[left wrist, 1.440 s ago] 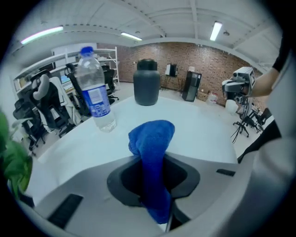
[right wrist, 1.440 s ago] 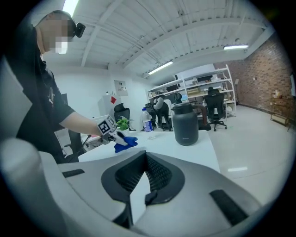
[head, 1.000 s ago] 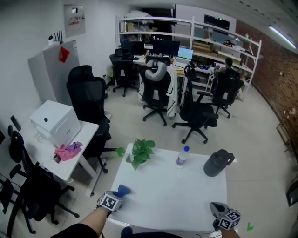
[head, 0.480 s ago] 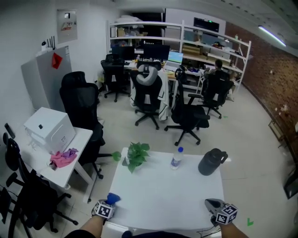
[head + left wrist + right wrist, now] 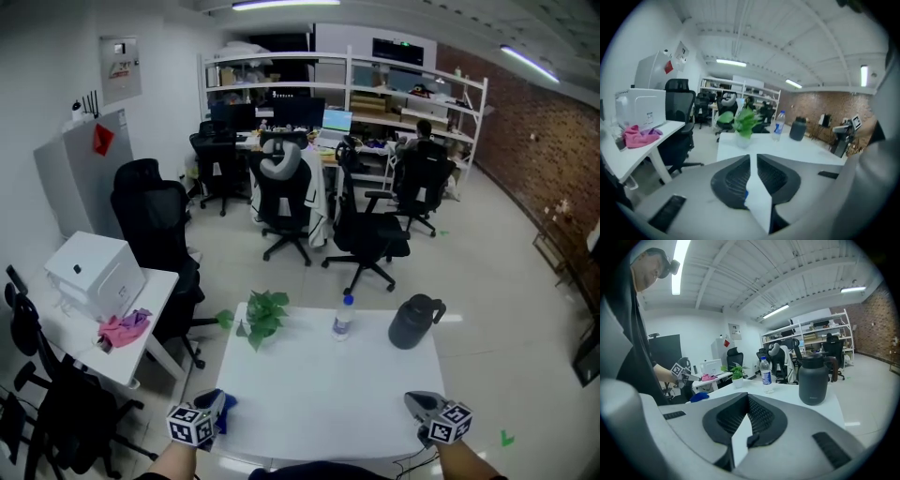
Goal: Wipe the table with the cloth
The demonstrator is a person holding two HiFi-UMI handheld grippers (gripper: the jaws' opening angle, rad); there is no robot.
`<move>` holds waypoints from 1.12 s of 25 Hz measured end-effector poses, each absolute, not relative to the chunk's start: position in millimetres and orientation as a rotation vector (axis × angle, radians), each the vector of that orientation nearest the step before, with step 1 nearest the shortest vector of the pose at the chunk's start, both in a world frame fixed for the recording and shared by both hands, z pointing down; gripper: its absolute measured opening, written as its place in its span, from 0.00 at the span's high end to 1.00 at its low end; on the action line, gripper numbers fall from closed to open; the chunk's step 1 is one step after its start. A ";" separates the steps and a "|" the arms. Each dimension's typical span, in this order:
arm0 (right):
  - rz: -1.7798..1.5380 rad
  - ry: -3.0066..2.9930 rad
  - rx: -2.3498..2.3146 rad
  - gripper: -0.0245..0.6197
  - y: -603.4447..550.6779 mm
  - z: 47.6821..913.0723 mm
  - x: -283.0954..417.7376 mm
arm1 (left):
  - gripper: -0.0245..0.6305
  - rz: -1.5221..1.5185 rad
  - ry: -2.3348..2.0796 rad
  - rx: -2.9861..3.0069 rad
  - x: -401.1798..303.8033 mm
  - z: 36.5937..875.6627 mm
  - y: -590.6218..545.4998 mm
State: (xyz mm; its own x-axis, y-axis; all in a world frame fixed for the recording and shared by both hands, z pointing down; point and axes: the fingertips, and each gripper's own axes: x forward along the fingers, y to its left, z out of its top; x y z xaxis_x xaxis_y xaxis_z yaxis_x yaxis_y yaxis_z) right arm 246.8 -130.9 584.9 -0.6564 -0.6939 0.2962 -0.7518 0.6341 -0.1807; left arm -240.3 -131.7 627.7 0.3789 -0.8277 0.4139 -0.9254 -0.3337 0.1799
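A blue cloth [image 5: 224, 406] hangs at the near left corner of the white table [image 5: 328, 394]. My left gripper [image 5: 210, 405] is shut on it and held just off that corner. A sliver of the blue cloth [image 5: 746, 192] shows between its nearly closed jaws, which have just closed a little further. The right gripper view shows the blue cloth [image 5: 699, 397] drooping below the left gripper [image 5: 693, 377]. My right gripper [image 5: 418, 402] hovers over the near right corner, shut, with nothing between its fingers.
A potted plant [image 5: 262, 317], a water bottle [image 5: 343, 317] and a dark jug [image 5: 411, 322] stand along the table's far edge. At the left, a side desk [image 5: 150, 300] carries a white box [image 5: 94, 272] and a pink rag [image 5: 122, 328]. Office chairs stand beyond.
My left gripper has drawn back with the blue cloth from the table's left side to its near left corner and has risen. The right gripper has hardly moved.
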 end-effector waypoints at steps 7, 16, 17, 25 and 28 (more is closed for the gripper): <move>0.454 -2.710 1.202 0.95 -124.8 574.3 242.4 | 0.96 0.071 -1.311 2.492 -164.7 574.5 -107.7; 0.425 -2.655 1.242 0.95 -131.7 580.6 251.1 | 0.96 0.106 -1.275 2.475 -147.4 598.9 -111.9; 0.426 -2.654 1.243 0.95 -133.4 580.9 252.0 | 0.96 0.108 -1.276 2.481 -147.0 598.3 -114.3; 0.417 -2.637 1.238 0.95 -143.2 579.8 252.6 | 0.96 0.141 -1.260 2.509 -140.7 594.1 -125.0; 0.415 -2.643 1.238 0.95 -144.7 578.2 251.9 | 0.96 0.142 -1.252 2.516 -138.3 591.8 -125.7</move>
State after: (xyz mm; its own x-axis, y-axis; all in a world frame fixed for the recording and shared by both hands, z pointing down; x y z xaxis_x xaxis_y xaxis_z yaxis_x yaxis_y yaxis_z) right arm 251.9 -144.7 578.2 -0.6320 -0.7187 0.2901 -0.7730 0.6114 -0.1694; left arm -138.3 -125.7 591.8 0.6096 -0.7584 0.2306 -0.7908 -0.5615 0.2439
